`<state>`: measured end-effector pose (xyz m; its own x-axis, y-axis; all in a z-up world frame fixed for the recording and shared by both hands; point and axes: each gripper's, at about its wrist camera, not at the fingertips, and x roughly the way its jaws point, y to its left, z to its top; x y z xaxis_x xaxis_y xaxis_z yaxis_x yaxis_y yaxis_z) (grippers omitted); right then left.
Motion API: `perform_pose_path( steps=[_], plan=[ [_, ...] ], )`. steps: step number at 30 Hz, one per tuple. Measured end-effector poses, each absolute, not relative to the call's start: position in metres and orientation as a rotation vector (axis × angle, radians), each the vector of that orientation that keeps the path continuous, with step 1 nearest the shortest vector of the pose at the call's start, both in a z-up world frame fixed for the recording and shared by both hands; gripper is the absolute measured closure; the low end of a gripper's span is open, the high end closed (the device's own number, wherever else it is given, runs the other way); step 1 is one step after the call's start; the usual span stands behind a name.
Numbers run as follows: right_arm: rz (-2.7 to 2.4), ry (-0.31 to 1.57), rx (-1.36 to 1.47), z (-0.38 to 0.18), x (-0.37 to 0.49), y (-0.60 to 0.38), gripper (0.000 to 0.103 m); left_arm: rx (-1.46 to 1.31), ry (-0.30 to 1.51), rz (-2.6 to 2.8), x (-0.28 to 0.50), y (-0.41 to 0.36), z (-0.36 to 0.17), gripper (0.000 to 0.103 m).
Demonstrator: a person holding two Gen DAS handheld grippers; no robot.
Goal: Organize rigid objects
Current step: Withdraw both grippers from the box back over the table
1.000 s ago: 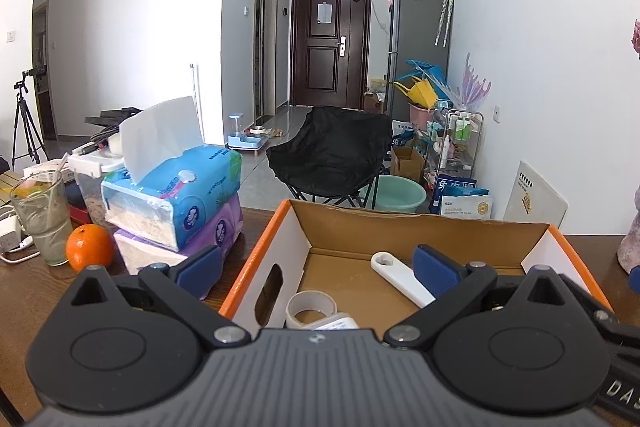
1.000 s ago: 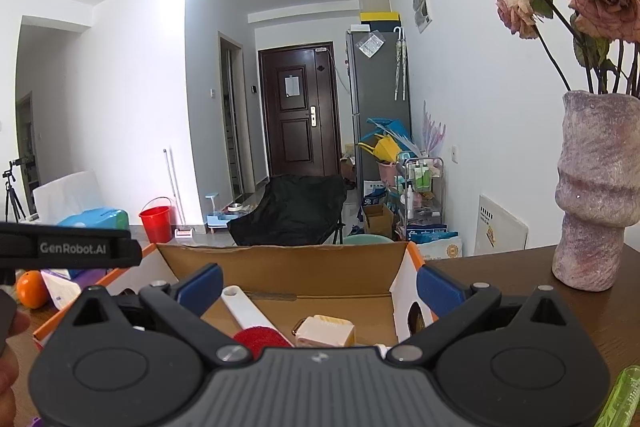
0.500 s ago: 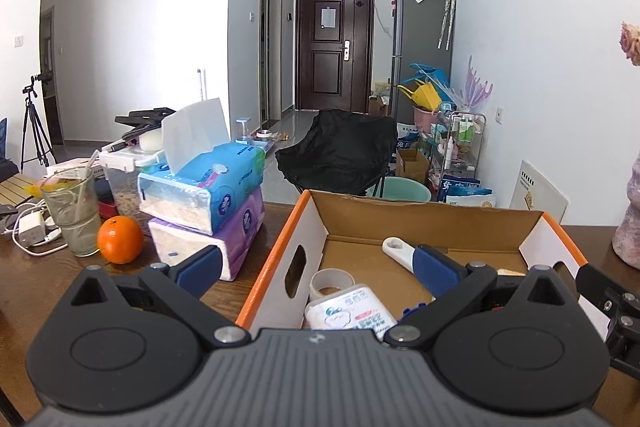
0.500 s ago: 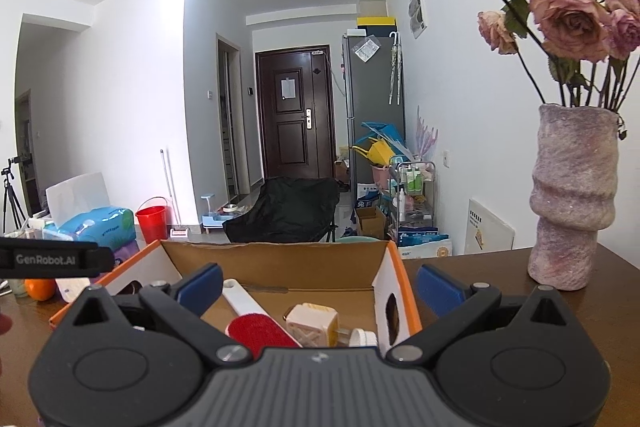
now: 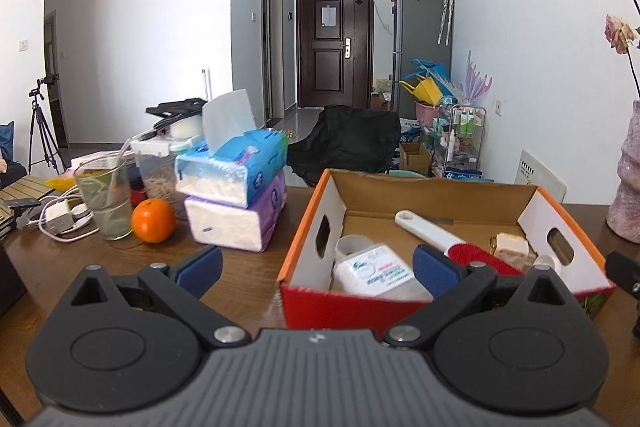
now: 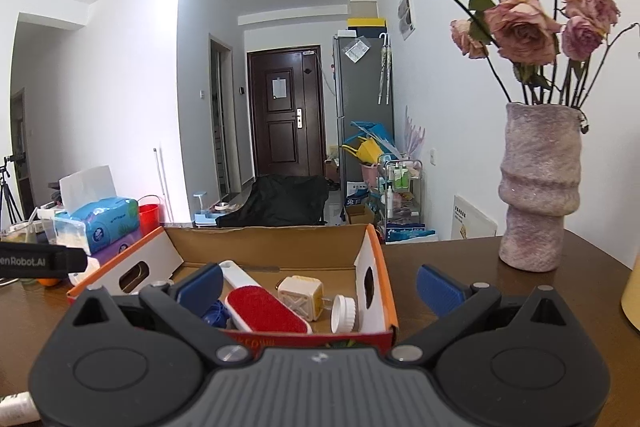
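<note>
left tongs (image 5: 314, 267): spread wide, nothing held | right tongs (image 6: 320, 281): spread wide, nothing held, level

My counter (image 5: 248, 291) is dark wood with a visible grain and a slight sheen. The box (image 5: 432, 199) is plain matt cardboard inside, printed orange-red outside; in it the brush (image 6: 266, 309) shows smooth white plastic and a red napped pad. The vase (image 6: 538, 187) looks rough and matt, the tissue packs (image 5: 240, 167) glossy film.
</note>
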<state>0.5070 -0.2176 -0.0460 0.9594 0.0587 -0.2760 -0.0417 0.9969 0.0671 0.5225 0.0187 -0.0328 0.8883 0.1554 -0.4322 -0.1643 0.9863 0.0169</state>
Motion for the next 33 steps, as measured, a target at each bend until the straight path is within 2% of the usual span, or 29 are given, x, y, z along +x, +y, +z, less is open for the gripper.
perform_pose_path(
  steps=[20, 33],
  plan=[
    [0.014, 0.326, 0.057, -0.056, 0.438, -0.209, 0.000, -0.042, 0.475, 0.194, 0.457, 0.042, -0.038, 0.000],
    [-0.001, 0.349, 0.044, -0.063, 0.401, -0.220, 0.000, -0.027, 0.557, 0.172, 0.424, 0.059, -0.058, 0.000]
  ],
)
